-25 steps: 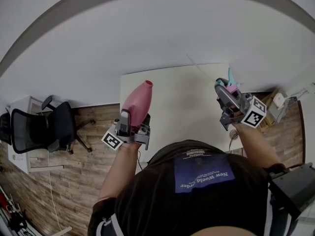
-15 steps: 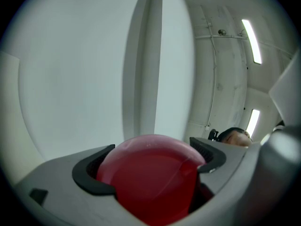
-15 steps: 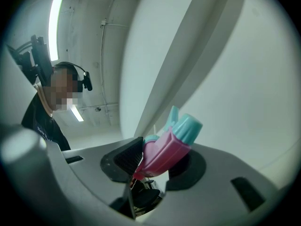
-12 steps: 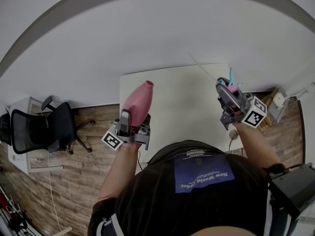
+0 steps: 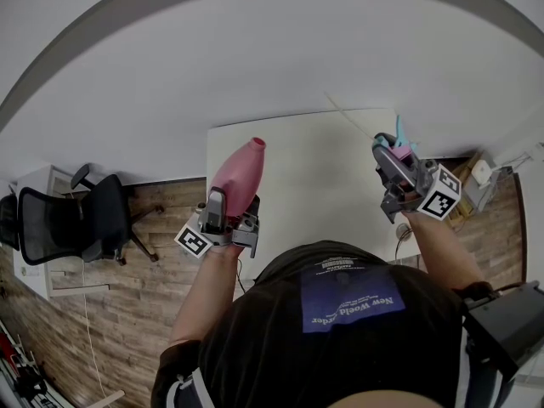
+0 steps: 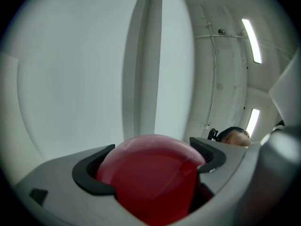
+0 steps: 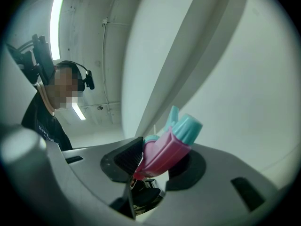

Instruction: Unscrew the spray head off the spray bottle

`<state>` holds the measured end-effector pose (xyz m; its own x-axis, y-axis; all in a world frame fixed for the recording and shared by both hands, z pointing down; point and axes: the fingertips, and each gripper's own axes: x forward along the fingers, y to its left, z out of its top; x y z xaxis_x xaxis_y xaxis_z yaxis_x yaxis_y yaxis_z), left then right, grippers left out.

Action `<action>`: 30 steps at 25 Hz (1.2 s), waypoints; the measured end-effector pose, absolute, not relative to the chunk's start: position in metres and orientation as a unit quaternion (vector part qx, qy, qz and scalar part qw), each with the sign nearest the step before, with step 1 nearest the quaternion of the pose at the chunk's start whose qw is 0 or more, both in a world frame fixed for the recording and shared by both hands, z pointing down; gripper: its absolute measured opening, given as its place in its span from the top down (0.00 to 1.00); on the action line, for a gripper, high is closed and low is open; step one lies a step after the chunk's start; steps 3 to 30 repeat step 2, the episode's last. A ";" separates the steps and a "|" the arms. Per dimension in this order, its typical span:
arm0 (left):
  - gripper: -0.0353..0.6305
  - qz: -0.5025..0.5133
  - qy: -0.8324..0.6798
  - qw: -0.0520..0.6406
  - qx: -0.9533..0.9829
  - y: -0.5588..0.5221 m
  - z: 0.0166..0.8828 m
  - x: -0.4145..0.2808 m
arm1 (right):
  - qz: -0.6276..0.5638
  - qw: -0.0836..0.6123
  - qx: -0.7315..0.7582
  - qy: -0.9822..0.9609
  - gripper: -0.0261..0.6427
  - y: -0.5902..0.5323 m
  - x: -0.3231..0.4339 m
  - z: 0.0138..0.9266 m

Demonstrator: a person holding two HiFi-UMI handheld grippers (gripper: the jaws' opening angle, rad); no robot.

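At the left gripper, jaws clenched on the rounded body of the pink spray bottle, with a dark pad pressed to each flank and the bottle's bulk filling the gap between them. Seen from the head view, held tilted with the narrow neck pointing away from the person, bare at the top, over the left edge of the white table. Just behind the grip, the left marker cube, and behind that a bare forearm. At the right gripper, jaws part-way closed and grasping the pink-and-teal spray head, pinched at its lower pink part between a ribbed dark pad on one side and the other jaw on the far side, with the teal nozzle end sticking up and out past the jaw tips. From the head view, held above the table's right side, well apart from the bottle, with the right marker cube close behind. Farther out, wooden floor to the left of the table, a black office chair standing on it, and pale wall beyond.
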<state>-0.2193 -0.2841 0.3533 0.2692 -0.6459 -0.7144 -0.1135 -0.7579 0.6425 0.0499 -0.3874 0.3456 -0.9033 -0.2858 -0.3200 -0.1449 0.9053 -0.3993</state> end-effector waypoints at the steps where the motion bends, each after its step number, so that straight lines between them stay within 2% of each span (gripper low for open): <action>1: 0.18 -0.550 -0.250 0.242 0.759 -0.285 0.353 -0.219 | -0.186 0.189 -0.112 0.958 0.77 -0.388 0.050 0.346; 30: 0.18 -0.550 -0.249 0.241 0.760 -0.285 0.353 -0.219 | -0.185 0.189 -0.111 0.958 0.77 -0.388 0.050 0.345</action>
